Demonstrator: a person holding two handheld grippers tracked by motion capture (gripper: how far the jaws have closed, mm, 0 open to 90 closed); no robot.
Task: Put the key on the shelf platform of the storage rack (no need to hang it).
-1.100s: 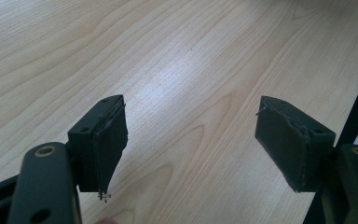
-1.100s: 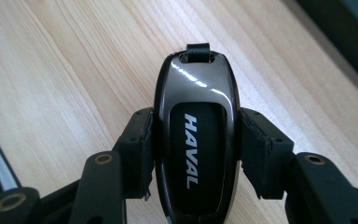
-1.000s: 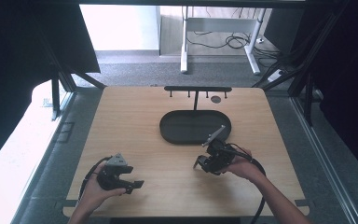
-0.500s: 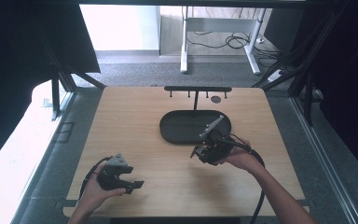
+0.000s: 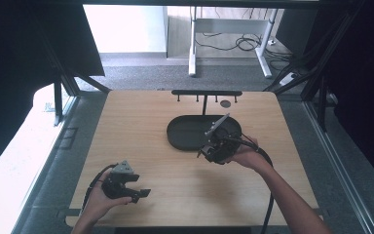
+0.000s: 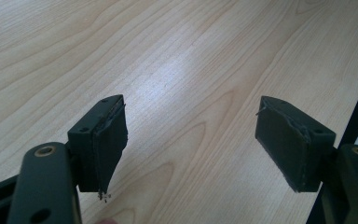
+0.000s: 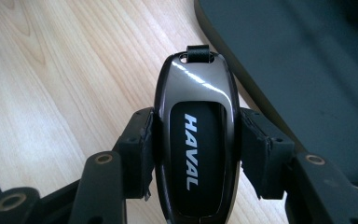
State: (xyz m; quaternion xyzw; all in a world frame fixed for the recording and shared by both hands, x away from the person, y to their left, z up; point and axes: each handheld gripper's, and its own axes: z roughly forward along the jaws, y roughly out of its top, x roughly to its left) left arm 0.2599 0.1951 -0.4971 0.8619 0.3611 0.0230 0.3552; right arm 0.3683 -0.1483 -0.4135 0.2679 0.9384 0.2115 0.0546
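Observation:
A glossy dark car key fob [image 7: 196,140] with white "HAVAL" lettering and a small strap loop at its top is clamped between the pads of my right gripper [image 7: 196,151]. In the high view that right gripper [image 5: 214,148] hovers over the wood just at the near right rim of the black oval tray [image 5: 185,134]. The tray's edge [image 7: 279,60] lies close beyond the fob. My left gripper [image 5: 136,192] rests near the table's front left, jaws wide apart. Its two black pads [image 6: 107,140] frame bare wood with nothing between them.
A black rack with small hooks [image 5: 207,92] stands behind the tray, and a small dark round disc [image 5: 225,103] lies beside it. The wooden table [image 5: 141,122] is bordered by dark frame struts. Cables trail from both grippers toward the front edge.
My right gripper has risen and moved toward the tray with the fob in it. The left gripper has stayed put.

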